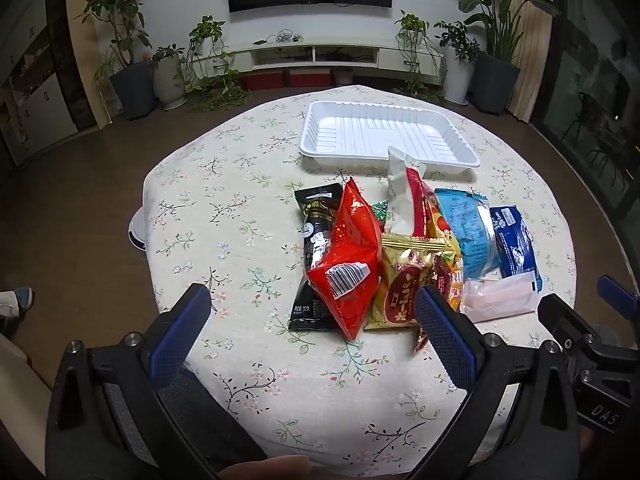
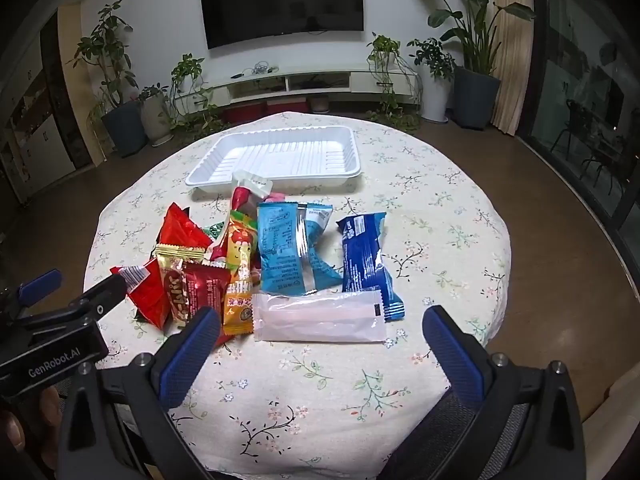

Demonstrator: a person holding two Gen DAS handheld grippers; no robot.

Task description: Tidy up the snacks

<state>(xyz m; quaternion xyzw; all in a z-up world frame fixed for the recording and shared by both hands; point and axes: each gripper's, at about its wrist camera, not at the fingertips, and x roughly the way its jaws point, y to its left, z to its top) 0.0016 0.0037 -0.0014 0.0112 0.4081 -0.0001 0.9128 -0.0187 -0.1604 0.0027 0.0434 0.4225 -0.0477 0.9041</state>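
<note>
A pile of snack packets lies mid-table: a red bag (image 1: pixel 348 264), a black packet (image 1: pixel 316 236), a gold packet (image 1: pixel 404 284), a light blue packet (image 1: pixel 468 232) (image 2: pixel 292 252), a dark blue packet (image 1: pixel 516 244) (image 2: pixel 366 256) and a pale pink packet (image 1: pixel 500 298) (image 2: pixel 320 318). An empty white tray (image 1: pixel 452 152) (image 2: pixel 352 172) stands behind them. My left gripper (image 1: pixel 314 308) is open just before the red bag. My right gripper (image 2: pixel 318 332) is open just before the pink packet. Neither holds anything.
The round table has a floral cloth (image 1: pixel 224 216) (image 2: pixel 440 208); its edge drops off to a brown floor all round. Potted plants (image 1: pixel 132 80) and a TV console (image 2: pixel 296 82) stand at the far wall. My left gripper's body (image 2: pixel 56 332) shows at the right view's left edge.
</note>
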